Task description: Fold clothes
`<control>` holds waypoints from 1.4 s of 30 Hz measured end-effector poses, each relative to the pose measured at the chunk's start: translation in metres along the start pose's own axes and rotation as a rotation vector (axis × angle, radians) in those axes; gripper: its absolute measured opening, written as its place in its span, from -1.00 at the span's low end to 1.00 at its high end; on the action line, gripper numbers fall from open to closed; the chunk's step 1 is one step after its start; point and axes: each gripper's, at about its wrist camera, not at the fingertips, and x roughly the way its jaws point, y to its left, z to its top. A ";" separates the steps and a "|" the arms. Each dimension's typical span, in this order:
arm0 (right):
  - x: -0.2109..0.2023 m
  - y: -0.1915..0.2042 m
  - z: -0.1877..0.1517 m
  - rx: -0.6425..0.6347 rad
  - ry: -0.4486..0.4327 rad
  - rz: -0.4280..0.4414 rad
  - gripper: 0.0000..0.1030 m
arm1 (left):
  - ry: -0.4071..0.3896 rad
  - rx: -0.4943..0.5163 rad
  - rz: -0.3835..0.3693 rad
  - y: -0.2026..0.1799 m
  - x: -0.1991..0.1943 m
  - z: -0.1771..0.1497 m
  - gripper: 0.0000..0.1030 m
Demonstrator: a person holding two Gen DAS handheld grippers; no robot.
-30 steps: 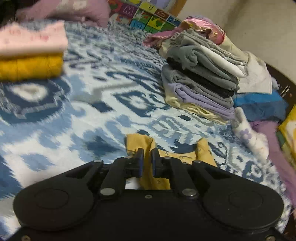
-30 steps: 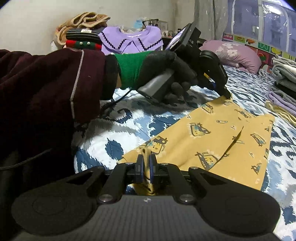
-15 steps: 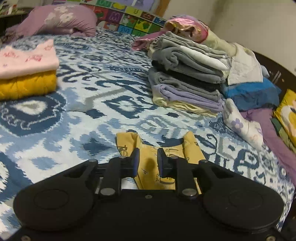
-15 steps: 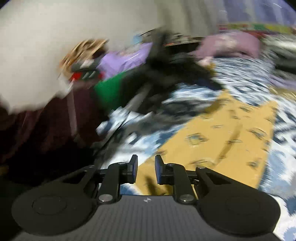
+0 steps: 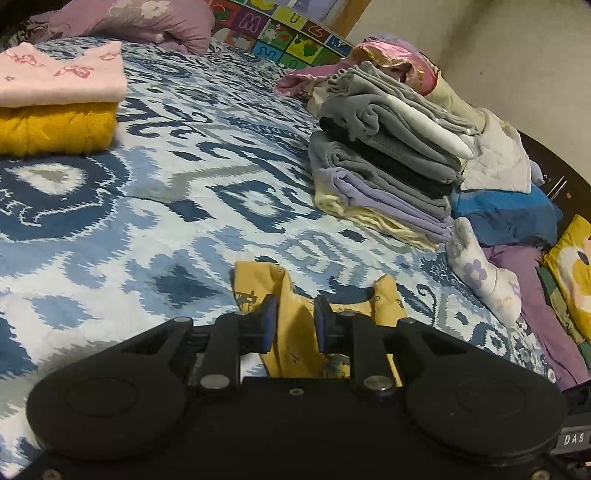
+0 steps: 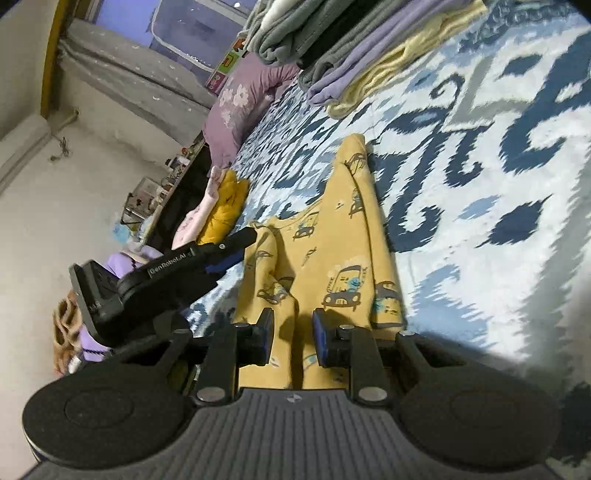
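Yellow child's trousers with a car print [image 6: 332,240] lie on the blue-and-white patterned bed cover [image 5: 166,192], folded lengthwise. My left gripper [image 5: 291,325] is open, its jaws apart just above one end of the trousers [image 5: 295,314]. My right gripper [image 6: 293,341] is open too, hovering over the other end; the view is rolled sideways. The left gripper [image 6: 232,254] shows in the right wrist view, touching the cloth's left edge.
A tall stack of folded grey, black, lilac and cream clothes [image 5: 388,166] stands on the right. A folded pink top on a mustard garment [image 5: 59,99] lies at the left. A purple pillow [image 5: 129,18] sits at the back. Loose clothes [image 5: 509,214] pile at far right.
Both grippers have opened and let go of the yellow trousers. The right gripper swung round and rolled sideways. The trousers now lie folded in half lengthwise.
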 end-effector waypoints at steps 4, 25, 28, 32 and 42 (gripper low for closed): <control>0.002 0.002 0.003 0.023 0.012 0.031 -0.51 | -0.011 -0.018 -0.008 0.004 -0.002 0.002 -0.65; -0.009 -0.007 -0.003 0.061 -0.128 -0.068 -0.86 | -0.024 -0.041 0.037 0.011 0.006 -0.001 -0.90; -0.021 0.015 -0.006 -0.078 -0.175 -0.113 -0.86 | -0.067 -0.035 0.045 0.010 -0.007 0.002 -0.89; -0.031 0.056 -0.025 -0.347 -0.142 -0.119 -0.86 | -0.110 -0.026 0.012 0.009 -0.023 0.005 -0.89; 0.016 0.089 -0.015 -0.522 -0.026 -0.143 -0.86 | -0.014 0.051 0.015 -0.008 0.006 -0.009 -0.88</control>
